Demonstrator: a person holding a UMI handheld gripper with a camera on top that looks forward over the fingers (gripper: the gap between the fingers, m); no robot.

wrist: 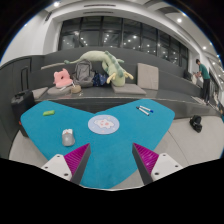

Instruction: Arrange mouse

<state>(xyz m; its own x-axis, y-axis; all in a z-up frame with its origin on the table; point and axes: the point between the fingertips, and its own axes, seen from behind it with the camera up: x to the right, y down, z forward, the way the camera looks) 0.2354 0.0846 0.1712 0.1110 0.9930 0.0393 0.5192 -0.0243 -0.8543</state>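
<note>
A small grey mouse [68, 138] lies on the teal mat [100, 150], ahead and to the left of my left finger. My gripper [112, 160] is open and empty, its two magenta pads [78, 157] spread wide over the near part of the mat. A white round emblem [103, 124] sits in the middle of the mat, straight ahead of the fingers.
A small yellow-green item [47, 112] lies at the mat's far left, a small blue-white item [144, 109] at its far right. Plush toys [95, 70] stand on a dark sofa beyond the table. A person [204, 80] stands far right.
</note>
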